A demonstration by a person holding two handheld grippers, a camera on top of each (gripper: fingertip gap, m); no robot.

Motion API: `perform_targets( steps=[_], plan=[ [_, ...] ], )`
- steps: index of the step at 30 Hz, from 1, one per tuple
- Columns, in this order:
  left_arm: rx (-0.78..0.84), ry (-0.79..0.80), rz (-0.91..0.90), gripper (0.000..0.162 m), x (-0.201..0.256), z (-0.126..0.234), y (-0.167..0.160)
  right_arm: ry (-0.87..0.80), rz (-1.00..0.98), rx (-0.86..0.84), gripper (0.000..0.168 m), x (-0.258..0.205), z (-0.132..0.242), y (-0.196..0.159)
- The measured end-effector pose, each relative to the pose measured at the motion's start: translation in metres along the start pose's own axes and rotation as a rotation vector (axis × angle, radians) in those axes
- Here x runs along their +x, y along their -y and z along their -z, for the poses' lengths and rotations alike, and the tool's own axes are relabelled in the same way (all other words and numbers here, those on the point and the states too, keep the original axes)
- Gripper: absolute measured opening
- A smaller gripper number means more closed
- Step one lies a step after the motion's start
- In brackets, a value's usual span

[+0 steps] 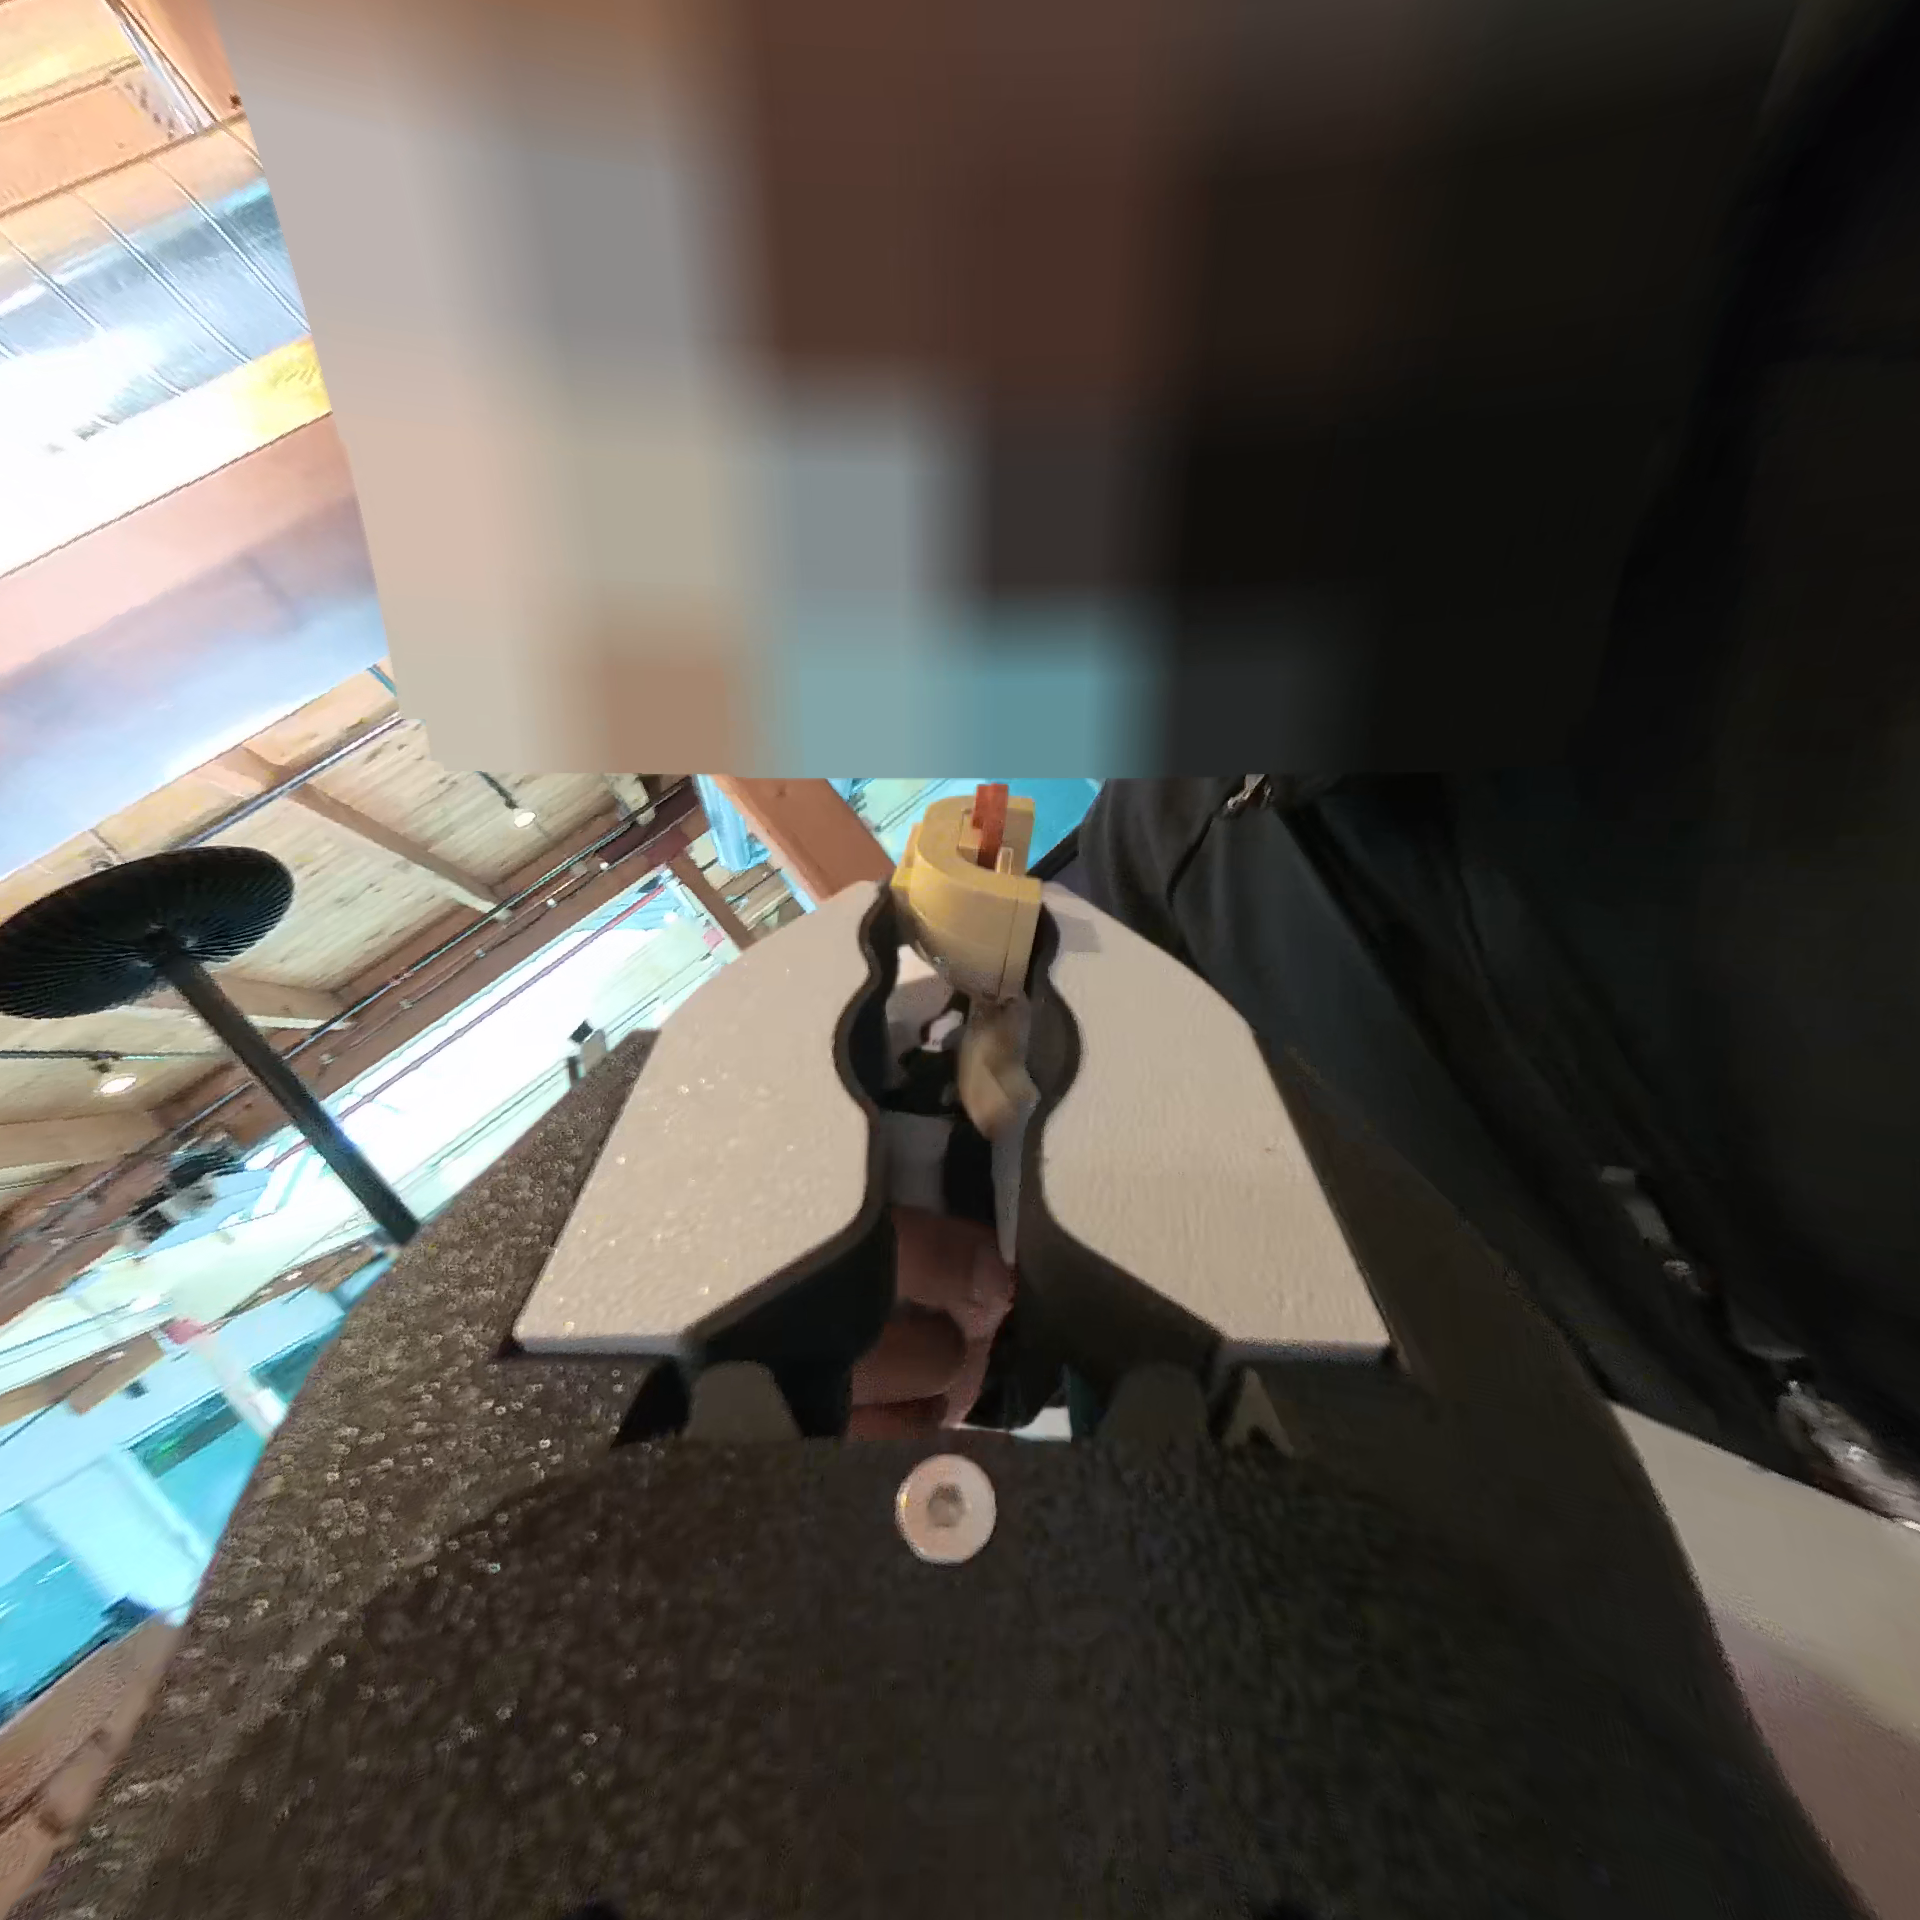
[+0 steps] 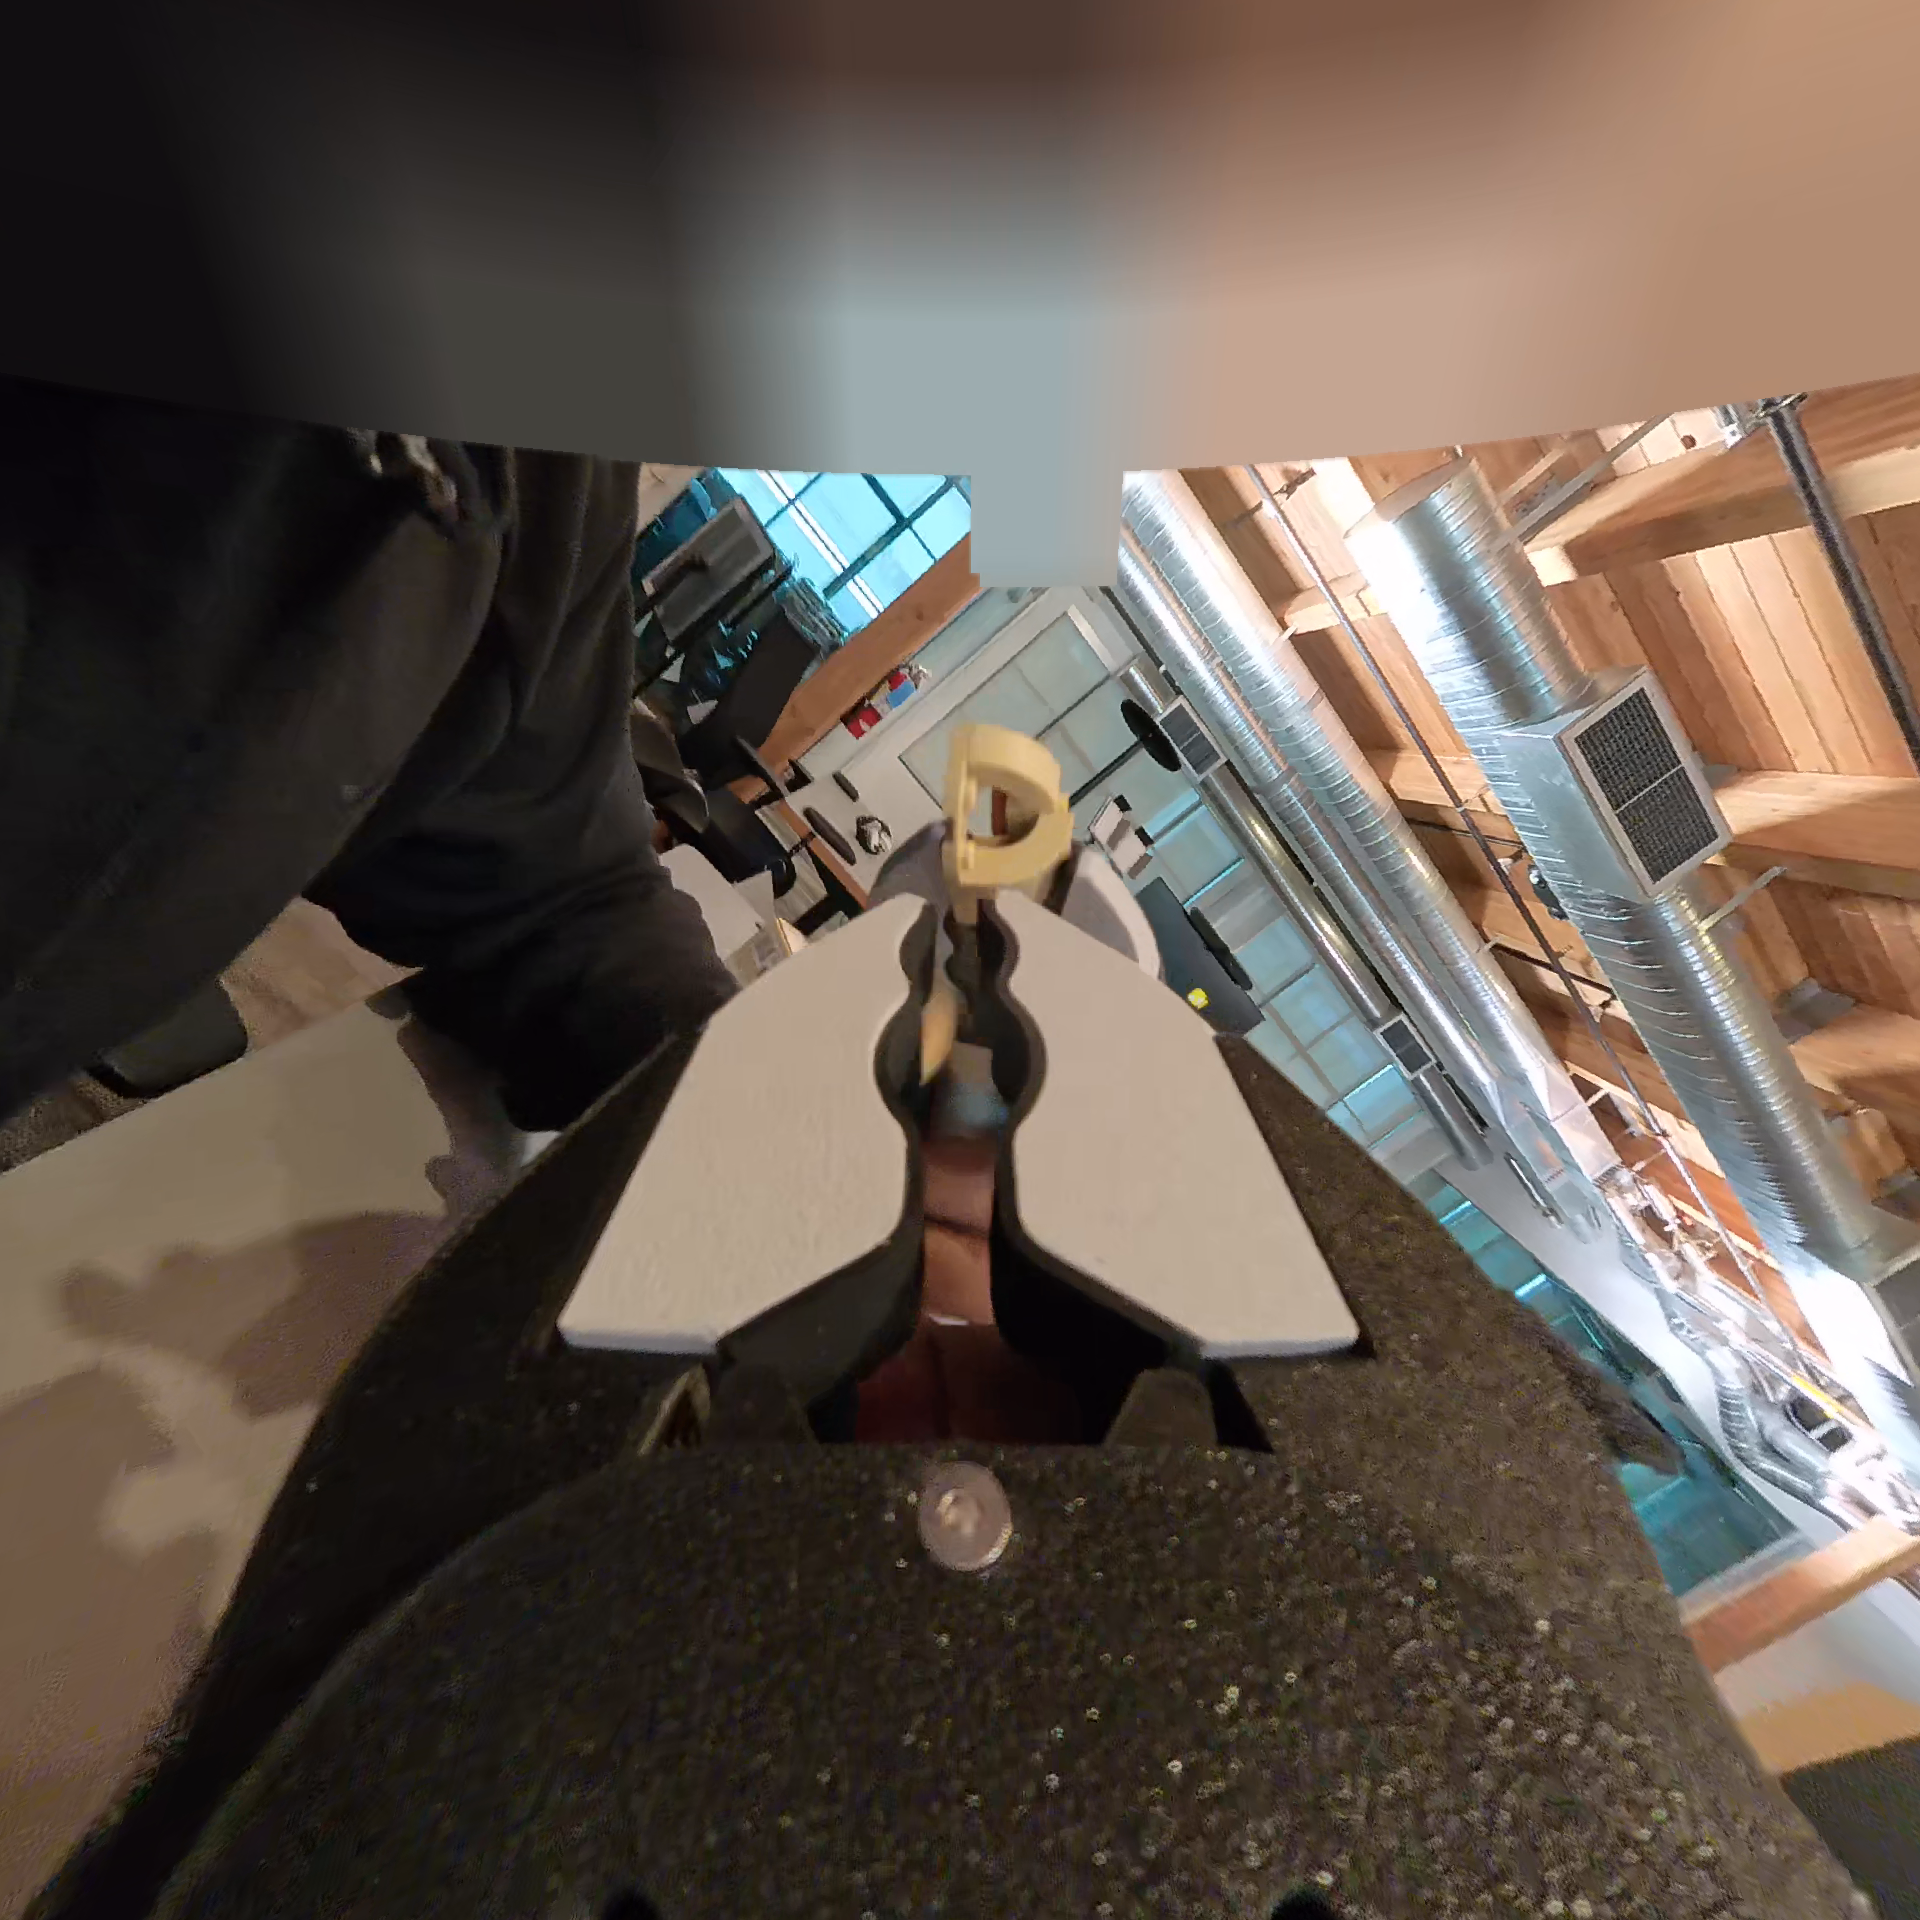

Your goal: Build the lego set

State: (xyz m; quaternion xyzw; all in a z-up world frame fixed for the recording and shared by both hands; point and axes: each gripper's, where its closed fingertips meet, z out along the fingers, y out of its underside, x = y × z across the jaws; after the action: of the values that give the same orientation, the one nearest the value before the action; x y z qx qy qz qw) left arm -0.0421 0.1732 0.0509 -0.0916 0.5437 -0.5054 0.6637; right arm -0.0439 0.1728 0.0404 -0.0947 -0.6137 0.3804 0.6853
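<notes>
Your left gripper (image 1: 961,935) and right gripper (image 2: 971,914) are both raised toward the ceiling, each clamped on the same small tan build (image 1: 966,883), which sticks out at 12 o'clock from each gripper's tips. A red piece (image 1: 992,821) sits in its curved top, perhaps only half seated. You look mid-join: next, press squarely without twisting, keeping both grips firm.

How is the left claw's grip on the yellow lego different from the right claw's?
The left gripper has its fingertips wider apart around the blocky side of the tan lego piece; the right gripper pinches almost closed on a thin edge below the piece. The left wrist view shows a reddish-brown part sticking out on top; the right wrist view looks through the curved opening. Both grippers are shut on it, raised toward the ceiling.
</notes>
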Motion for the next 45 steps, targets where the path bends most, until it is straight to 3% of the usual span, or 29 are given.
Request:
perform_targets(
  steps=[2,9,16,22,26,30,34,40,45],
  plan=[
    [0.002,-0.008,0.013,0.022,0.0,0.001,0.0,-0.016,-0.001,-0.001,0.0,0.002,0.001,-0.002],
    [-0.101,0.036,-0.04,0.022,-0.012,0.015,-0.009,-0.075,-0.03,-0.06,0.0,0.013,0.007,-0.021],
    [-0.383,0.138,-0.055,0.022,-0.013,0.067,-0.069,-0.142,-0.215,-0.183,0.0,0.017,0.042,-0.075],
    [-0.688,0.141,-0.144,0.026,0.02,0.094,-0.135,-0.173,-0.315,-0.426,0.001,0.003,0.094,-0.115],
    [-0.777,0.145,-0.179,0.022,0.031,0.096,-0.162,-0.355,-0.308,-0.598,0.001,0.007,0.15,-0.114],
    [-0.86,0.128,-0.23,0.022,0.039,0.097,-0.181,-0.607,-0.333,-0.879,0.003,-0.009,0.228,-0.107],
    [-0.895,0.111,-0.262,0.022,0.044,0.094,-0.187,-0.765,-0.503,-1.072,0.006,-0.05,0.291,-0.1],
    [-0.936,0.081,-0.299,0.023,0.05,0.088,-0.196,-0.636,-0.622,-1.411,0.01,-0.107,0.306,-0.136],
    [-0.967,0.072,-0.313,0.023,0.056,0.087,-0.197,-0.625,-0.562,-1.521,0.012,-0.103,0.307,-0.166]
  ],
)
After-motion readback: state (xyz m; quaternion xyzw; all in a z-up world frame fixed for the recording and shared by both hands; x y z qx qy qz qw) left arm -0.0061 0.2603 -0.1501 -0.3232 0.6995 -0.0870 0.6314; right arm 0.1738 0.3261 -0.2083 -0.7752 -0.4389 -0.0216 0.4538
